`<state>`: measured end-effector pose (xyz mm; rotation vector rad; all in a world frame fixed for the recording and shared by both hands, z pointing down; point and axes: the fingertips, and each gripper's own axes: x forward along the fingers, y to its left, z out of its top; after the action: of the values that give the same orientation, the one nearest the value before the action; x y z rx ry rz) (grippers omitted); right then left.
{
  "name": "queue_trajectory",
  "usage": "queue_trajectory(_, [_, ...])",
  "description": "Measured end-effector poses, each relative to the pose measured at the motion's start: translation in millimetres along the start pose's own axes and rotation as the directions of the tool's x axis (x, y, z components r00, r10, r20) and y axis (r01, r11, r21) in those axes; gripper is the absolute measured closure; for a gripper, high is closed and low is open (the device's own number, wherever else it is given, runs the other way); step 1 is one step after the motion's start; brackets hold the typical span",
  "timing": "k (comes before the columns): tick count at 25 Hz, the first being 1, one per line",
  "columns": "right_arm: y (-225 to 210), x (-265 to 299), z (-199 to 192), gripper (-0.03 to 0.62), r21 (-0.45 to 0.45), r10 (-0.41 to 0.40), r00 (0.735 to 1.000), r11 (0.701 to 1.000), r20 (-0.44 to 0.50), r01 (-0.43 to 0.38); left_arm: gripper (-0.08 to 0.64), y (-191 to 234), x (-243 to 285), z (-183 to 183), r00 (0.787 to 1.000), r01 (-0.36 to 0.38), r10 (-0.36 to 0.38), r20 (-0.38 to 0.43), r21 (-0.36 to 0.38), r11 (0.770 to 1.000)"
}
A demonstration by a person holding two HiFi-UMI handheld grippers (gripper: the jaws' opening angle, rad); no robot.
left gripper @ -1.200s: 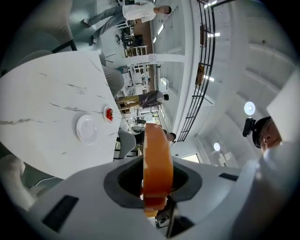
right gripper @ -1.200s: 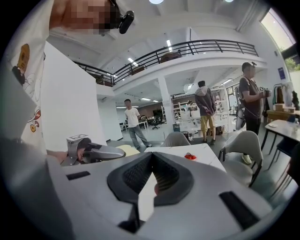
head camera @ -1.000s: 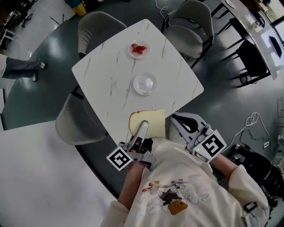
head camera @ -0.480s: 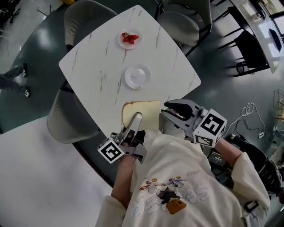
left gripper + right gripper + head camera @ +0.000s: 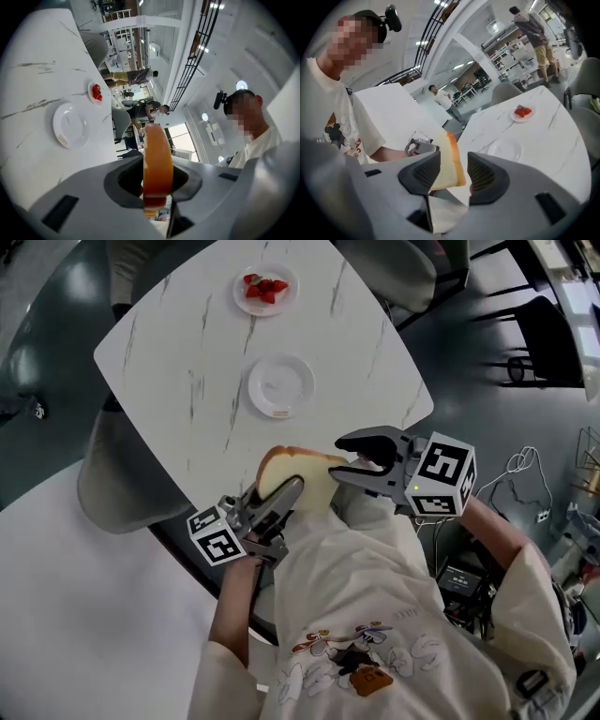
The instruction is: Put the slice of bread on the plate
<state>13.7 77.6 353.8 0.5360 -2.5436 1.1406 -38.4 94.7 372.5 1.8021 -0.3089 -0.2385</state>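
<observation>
Mid-tabletop (image 5: 187,362), plate (image 5: 280,385); behind it toward the far corner, strawberry dish (image 5: 281,306); over the near corner, bread slice (image 5: 314,470).

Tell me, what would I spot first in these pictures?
A slice of bread is held up at the near edge of the table, clamped in the left gripper. The right gripper has its jaws around it too, but they have just been opening and don't press. Farther out sit an empty white plate and a small plate of red fruit.
</observation>
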Motion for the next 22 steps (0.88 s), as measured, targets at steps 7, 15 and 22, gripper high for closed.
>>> queue_trajectory(7, [-9, 27, -23, 0.428, 0.033, 0.207, 0.965, 0.978, -0.160, -0.204, 0.459, 12, 15, -10, 0.985, 0.078, -0.072, -0.154, 0.034, 0.996])
queue_trajectory(15, [-33, 41, -28, 0.430, 0.112, 0.318, 0.926, 0.947, -0.203, -0.301, 0.459, 37, 23, 8, 0.985, 0.108, -0.107, -0.133, 0.005, 0.994])
queue_trajectory(22, [-55, 53, -17, 0.489, 0.163, 0.340, 0.930, 0.934, -0.136, -0.318, 0.456, 63, 21, 29, 0.997, 0.060, -0.056, -0.055, 0.084, 0.995])
